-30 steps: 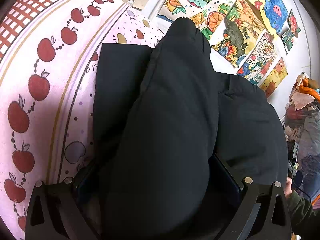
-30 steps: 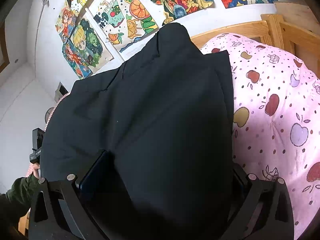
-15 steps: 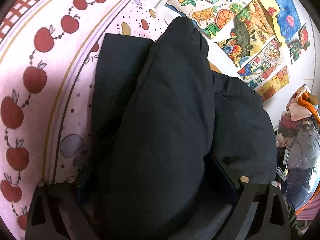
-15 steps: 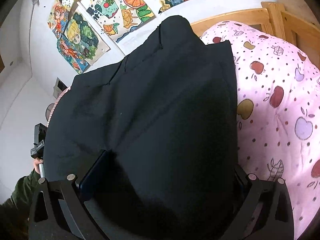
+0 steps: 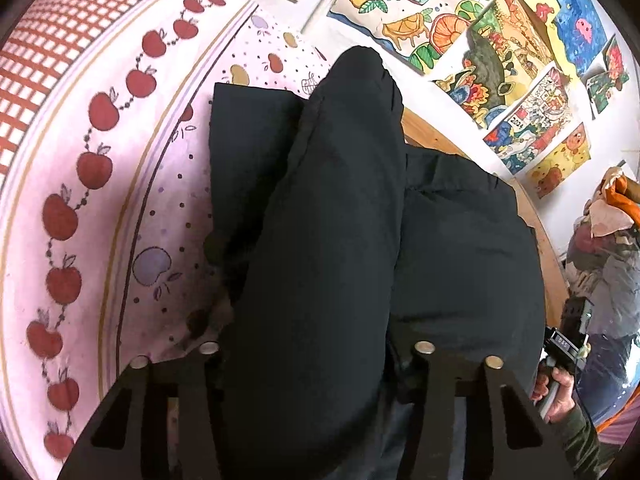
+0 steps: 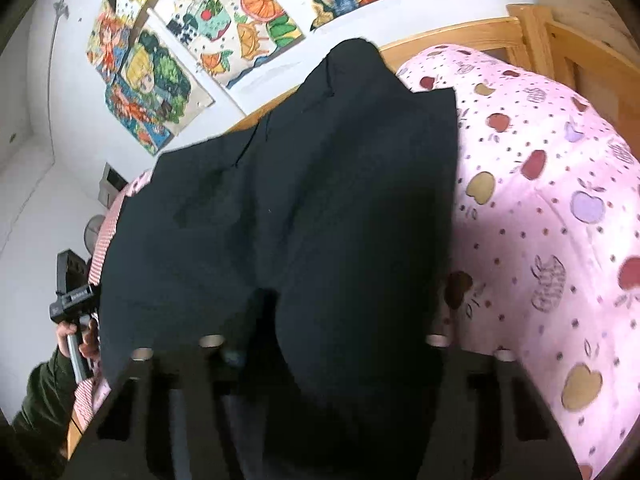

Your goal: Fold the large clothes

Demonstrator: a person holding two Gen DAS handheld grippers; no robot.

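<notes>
Both hand-held grippers pinch the same black garment. From the left wrist view, the left hand-held gripper [image 5: 316, 364] has a thick padded fold of the garment [image 5: 332, 240] bulging up between its fingers and hiding the pads; the fabric fills the gap, so it is pinched there. From the right wrist view, the right hand-held gripper [image 6: 324, 344] likewise has a bunched fold of the garment [image 6: 320, 220] rising between its fingers, clamped on the cloth.

The garment lies on a bed, spread over a pink quilt [image 5: 168, 208] printed with apples and dots; a red checked border [image 5: 36, 68] runs along the quilt's far left edge in the left view. In the right view the quilt [image 6: 552, 216] shows bare just beside the garment's right edge. A wooden bed frame [image 6: 532, 32] stands behind the quilt, against a white wall covered with bright drawings [image 6: 256, 4].

Each view catches the other hand at its edge: the right hand [image 5: 560, 384] low on the right, the left hand [image 6: 80, 336] low on the left, each gripping a handle.
</notes>
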